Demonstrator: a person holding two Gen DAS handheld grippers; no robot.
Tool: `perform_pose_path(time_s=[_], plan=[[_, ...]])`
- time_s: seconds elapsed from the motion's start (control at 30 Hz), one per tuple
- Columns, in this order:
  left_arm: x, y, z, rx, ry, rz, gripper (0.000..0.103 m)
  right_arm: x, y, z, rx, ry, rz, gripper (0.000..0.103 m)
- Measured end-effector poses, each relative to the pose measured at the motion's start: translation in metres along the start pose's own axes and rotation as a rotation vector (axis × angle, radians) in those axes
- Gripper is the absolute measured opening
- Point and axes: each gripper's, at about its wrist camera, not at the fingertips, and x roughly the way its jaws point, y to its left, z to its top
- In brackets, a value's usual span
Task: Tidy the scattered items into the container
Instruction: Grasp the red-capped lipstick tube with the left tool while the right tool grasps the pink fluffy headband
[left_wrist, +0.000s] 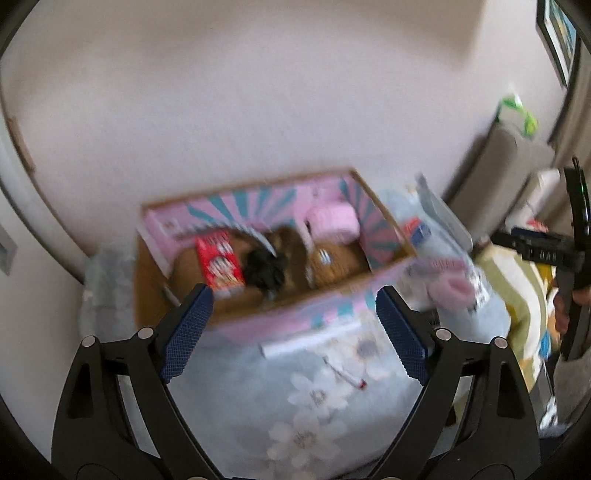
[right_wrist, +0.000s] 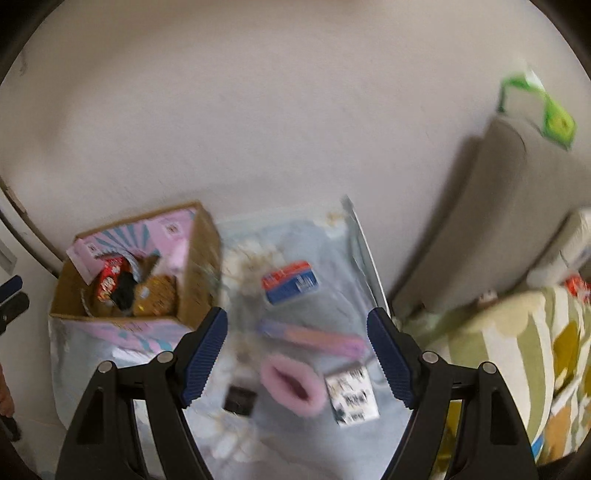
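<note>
Right now, line by line:

Left gripper (left_wrist: 293, 328): you hold it with jaws spread wide and nothing between them, hovering above the near wall of the cardboard box (left_wrist: 388, 225), likely so the box mouth stays in sight.

Right gripper (right_wrist: 297, 354): also spread and empty; you have it aimed down over the loose items, which suggests you are lining up a pick.

Container: in the right wrist view the box sits at about 9 o'clock from your right gripper, flaps up, on the pale floral sheet (right_wrist: 325, 254).

Already in the box: a red snack packet (left_wrist: 219, 264), something black (left_wrist: 264, 269) and a pink roll (left_wrist: 334, 219); blur hides the rest.

Left out on the sheet: a pink fuzzy slipper (right_wrist: 291, 384) just under your right gripper, a small black-and-white printed box (right_wrist: 352, 397) just beside it at 3 o'clock, a blue and red carton (right_wrist: 290, 282) at 12 o'clock, a long pink strip (right_wrist: 314, 338) between them, and a small dark block (right_wrist: 240, 398) at 9 o'clock.

Judgement: the slipper looks the nearest grab; it is soft, so close on its rim.

Pen (left_wrist: 345, 376): lies on the sheet before the box, easy to miss.
</note>
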Motion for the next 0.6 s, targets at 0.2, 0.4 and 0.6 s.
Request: perform_pose_path(time_s=[0.2,0.4,0.6], plan=[[0.051,-0.019,-0.042,-0.011,0.161,-0.027,0.089,0.018,-0.012,-0.030,-0.010,0.066,-0.004,0.075],[0.093,-0.031,-0.074,-0.047,0.286,-0.032,0.089,0.033,-0.014,-0.047,-0.101,0.105,-0.045,0.075],[0.116,-0.045,-0.091,-0.064,0.330,-0.017,0.089,0.050,-0.011,-0.056,-0.235,0.132,-0.047,0.075]])
